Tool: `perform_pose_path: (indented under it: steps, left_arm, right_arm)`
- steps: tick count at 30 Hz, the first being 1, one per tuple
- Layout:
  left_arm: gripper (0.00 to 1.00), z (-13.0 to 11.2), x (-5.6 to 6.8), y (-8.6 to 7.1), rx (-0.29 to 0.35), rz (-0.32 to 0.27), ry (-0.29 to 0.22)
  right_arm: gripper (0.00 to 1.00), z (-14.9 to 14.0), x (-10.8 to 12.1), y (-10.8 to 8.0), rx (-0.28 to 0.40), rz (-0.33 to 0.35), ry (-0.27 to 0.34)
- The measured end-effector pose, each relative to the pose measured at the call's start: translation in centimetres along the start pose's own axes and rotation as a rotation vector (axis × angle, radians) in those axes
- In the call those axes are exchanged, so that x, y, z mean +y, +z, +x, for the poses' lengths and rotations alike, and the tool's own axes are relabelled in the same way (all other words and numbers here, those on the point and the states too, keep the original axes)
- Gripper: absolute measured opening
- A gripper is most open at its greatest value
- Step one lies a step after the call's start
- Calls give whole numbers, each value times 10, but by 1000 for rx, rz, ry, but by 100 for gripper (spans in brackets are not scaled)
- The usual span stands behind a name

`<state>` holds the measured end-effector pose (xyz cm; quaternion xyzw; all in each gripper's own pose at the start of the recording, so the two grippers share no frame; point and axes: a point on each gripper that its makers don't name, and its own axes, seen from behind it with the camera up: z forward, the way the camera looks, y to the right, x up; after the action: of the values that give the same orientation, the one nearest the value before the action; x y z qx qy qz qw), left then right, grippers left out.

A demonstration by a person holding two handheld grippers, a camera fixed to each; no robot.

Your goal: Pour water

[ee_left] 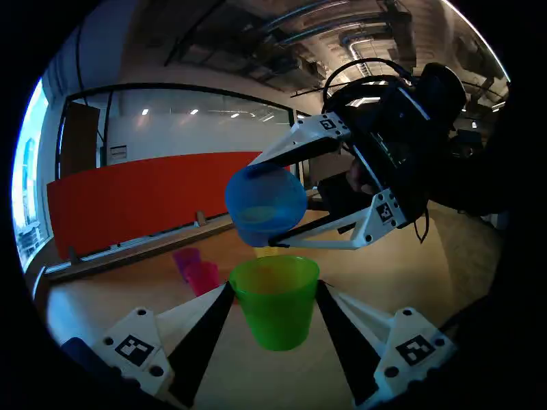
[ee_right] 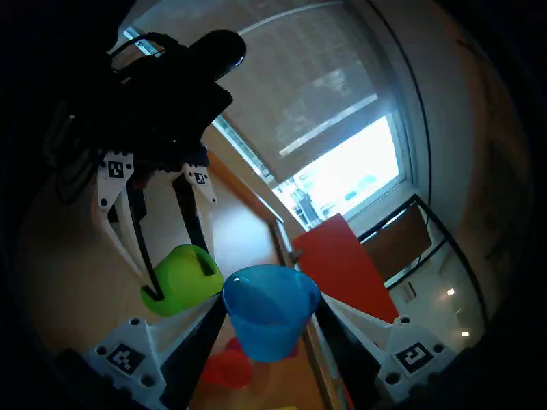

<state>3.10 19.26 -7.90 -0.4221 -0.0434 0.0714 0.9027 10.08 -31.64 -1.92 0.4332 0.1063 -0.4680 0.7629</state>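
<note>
My left gripper (ee_left: pixel 275 311) is shut on a green cup (ee_left: pixel 275 301), held upright above a wooden table (ee_left: pixel 424 273). Just above it, my right gripper (ee_left: pixel 263 205) is shut on a blue cup (ee_left: pixel 265 203), tipped with its mouth facing down toward the green cup's rim. In the right gripper view the blue cup (ee_right: pixel 270 320) sits between my right gripper's fingers (ee_right: pixel 270 321), and the green cup (ee_right: pixel 181 279) is close beside it on the left, held by the left gripper (ee_right: pixel 178 273).
Pink and purple cups (ee_left: pixel 195 270) stand on the table behind the green cup; red and pink cups (ee_right: pixel 229 367) show under the blue one. A red partition (ee_left: pixel 150 195) and glass wall stand beyond. A bright window (ee_right: pixel 342 178) lights the room.
</note>
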Motion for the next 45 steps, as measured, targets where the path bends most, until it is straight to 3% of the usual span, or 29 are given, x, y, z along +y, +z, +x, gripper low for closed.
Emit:
perform_pose_path:
  steps: [23,45]
  left_arm:
    - [87,3,3,3,4,-9,8]
    - [87,4,4,2,6,-9,18]
  right_arm:
    - [92,4,-4,1,-15,10,-95]
    - [92,6,1,0,-17,-2,-140]
